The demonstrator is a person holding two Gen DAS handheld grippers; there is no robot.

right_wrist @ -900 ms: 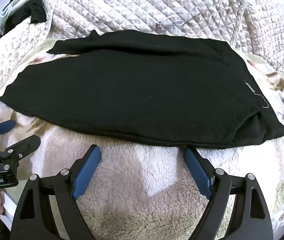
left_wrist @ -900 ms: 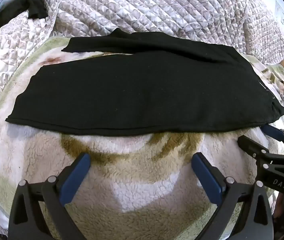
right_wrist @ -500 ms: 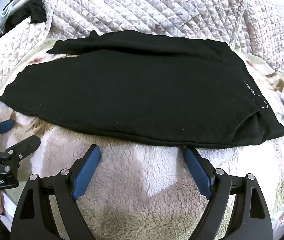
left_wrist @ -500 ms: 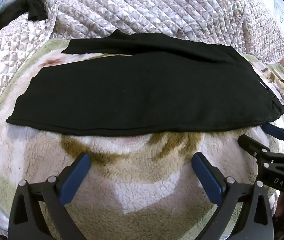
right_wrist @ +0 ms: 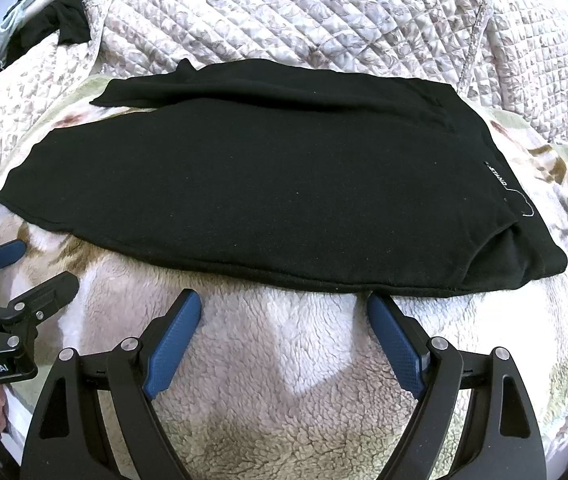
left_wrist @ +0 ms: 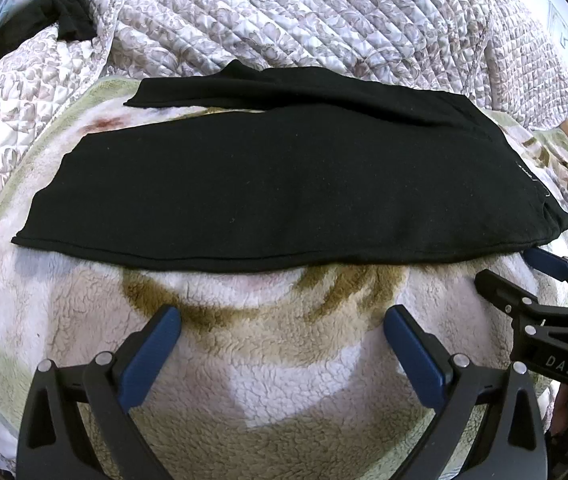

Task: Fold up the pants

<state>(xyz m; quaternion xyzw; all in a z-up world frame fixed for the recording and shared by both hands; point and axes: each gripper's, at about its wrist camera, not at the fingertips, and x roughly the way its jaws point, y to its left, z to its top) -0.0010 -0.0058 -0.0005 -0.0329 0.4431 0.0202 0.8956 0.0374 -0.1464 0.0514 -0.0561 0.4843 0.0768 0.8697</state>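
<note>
I have my left claw [left_wrist: 282,334] spread wide and empty above the fleece blanket [left_wrist: 276,384], my right claw [right_wrist: 284,326] likewise, its tips just short of the pants [right_wrist: 252,192]. They lie flat across the bed, legs half overlapped. Pinching fleece with the hem, I judge, would drag the blanket and skew the fold.

Bright, even daylight, sharp focus, soft shadows, heavy fisheye bending with dark corners
</note>
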